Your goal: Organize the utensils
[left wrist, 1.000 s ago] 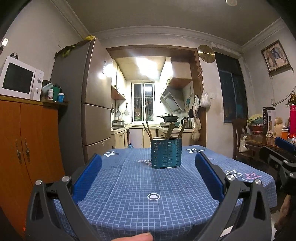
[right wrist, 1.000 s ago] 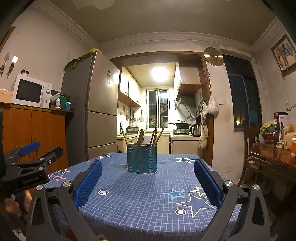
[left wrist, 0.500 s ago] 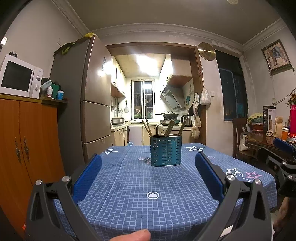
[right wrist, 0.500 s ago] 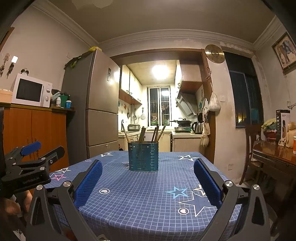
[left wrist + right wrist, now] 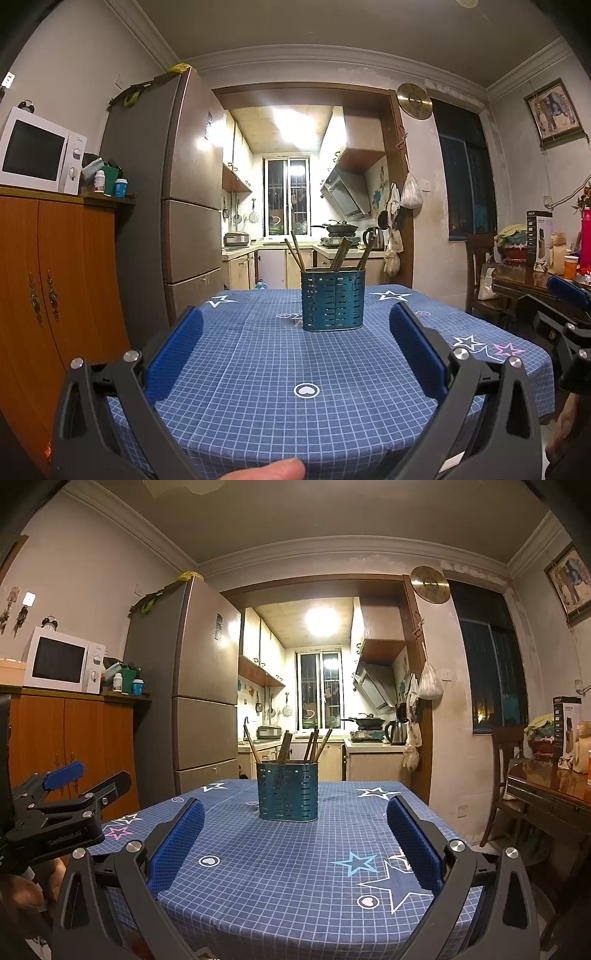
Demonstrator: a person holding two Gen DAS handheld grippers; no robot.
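A teal perforated utensil holder (image 5: pixel 332 300) (image 5: pixel 287 790) stands upright near the far middle of the table (image 5: pixel 258 369), which wears a blue checked cloth with stars. Several brown wooden chopsticks (image 5: pixel 341 254) (image 5: pixel 312 744) lean out of its top. My left gripper (image 5: pixel 295 343) is open over the near part of the table, well short of the holder, with nothing between its blue pads. My right gripper (image 5: pixel 295 827) is likewise open and empty, also short of the holder. Each gripper shows at the other view's edge.
A tall fridge (image 5: pixel 184 206) and an orange cabinet (image 5: pixel 55 280) with a microwave (image 5: pixel 37 151) stand to the left. A wooden side table (image 5: pixel 550 786) with boxes and a chair (image 5: pixel 506 753) are to the right. A kitchen lies behind the doorway.
Both views have shifted only slightly; the holder sits a little lower in the frames. Both grippers stay open and empty.
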